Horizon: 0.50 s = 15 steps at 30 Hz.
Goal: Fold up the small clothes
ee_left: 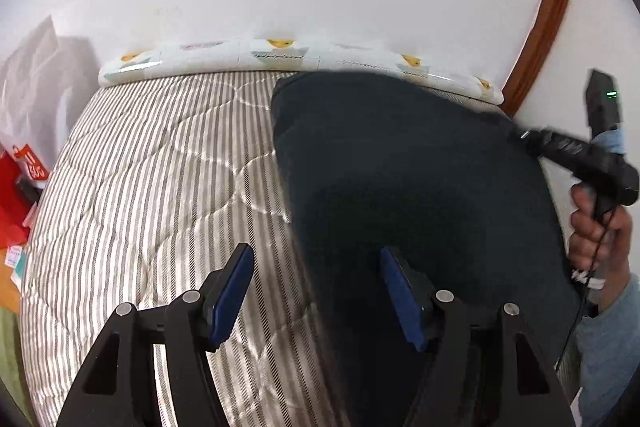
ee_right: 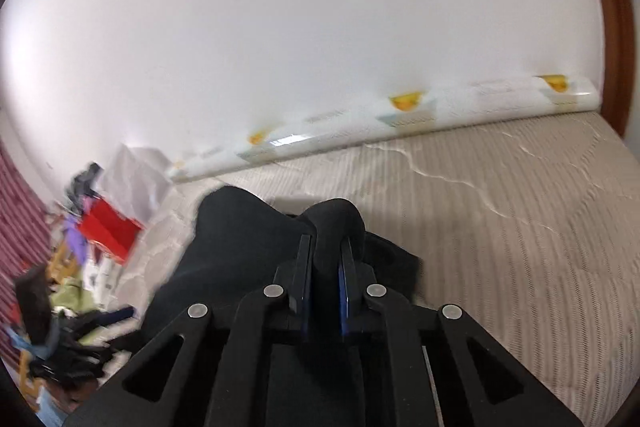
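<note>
**Now pinching the dark cloth on the bed**

Right now my right gripper [ee_right: 326, 259] has its jaws pressed together on a bunched fold of the dark garment [ee_right: 240, 235], which bulges up between and above the blue pads [ee_right: 343, 291]. From the left wrist view I see the same garment [ee_left: 400, 187] as one broad dark sheet spread over the half of the bed [ee_left: 160, 167] toward the wooden frame, reaching nearly to the far edge by the wall. My left gripper [ee_left: 316, 267] hangs spread, nothing clamped; one pad sits over the garment's near part, the other over bare striped quilt, with the cloth's edge running between them.

I cannot tell what kind of garment it is: both views are blurred and the fabric shows no seams or details. Its near end is cut off behind my left gripper's body, and in the right wrist view the gripper hides where the cloth meets the quilt.

At the bed's far edge a white bumper pad [ee_left: 280, 61] with yellow prints lies along the wall. A brown wooden frame [ee_left: 548, 27] rises at the far corner. Off the bed's side lie a red bag [ee_right: 110, 233] and a jumbled heap of clothes [ee_right: 68, 339]. A hand [ee_left: 600, 235] in a grey-blue sleeve holds the right gripper's handle past the garment's edge.
</note>
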Each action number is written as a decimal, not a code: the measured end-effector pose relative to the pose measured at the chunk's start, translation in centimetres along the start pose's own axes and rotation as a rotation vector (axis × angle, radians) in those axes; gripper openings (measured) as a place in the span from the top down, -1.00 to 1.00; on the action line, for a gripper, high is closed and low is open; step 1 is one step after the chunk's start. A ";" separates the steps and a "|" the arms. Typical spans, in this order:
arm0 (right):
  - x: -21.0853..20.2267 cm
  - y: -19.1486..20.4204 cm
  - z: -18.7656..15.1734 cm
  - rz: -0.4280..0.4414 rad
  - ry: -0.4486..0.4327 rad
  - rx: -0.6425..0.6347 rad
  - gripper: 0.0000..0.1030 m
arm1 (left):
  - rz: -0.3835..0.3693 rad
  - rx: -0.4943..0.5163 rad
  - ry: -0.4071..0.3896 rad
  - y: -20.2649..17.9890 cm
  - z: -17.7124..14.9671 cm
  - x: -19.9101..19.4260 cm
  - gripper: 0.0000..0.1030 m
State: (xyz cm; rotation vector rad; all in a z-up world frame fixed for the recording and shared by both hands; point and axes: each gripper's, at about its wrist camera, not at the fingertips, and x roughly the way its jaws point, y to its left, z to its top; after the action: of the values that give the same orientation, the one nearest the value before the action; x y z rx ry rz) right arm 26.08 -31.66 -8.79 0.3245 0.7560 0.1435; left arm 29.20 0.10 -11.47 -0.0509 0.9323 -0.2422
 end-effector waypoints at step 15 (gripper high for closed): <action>2.0 0.2 -2.4 -0.224 0.158 -0.087 0.35 | 0.024 -0.042 0.025 -0.3 -0.6 0.3 -0.25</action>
State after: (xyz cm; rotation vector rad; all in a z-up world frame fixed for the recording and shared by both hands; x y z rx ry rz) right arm 25.84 -30.45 -11.68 0.1448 0.9341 -0.0096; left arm 28.85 -0.20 -11.98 -0.0752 0.9622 -0.2015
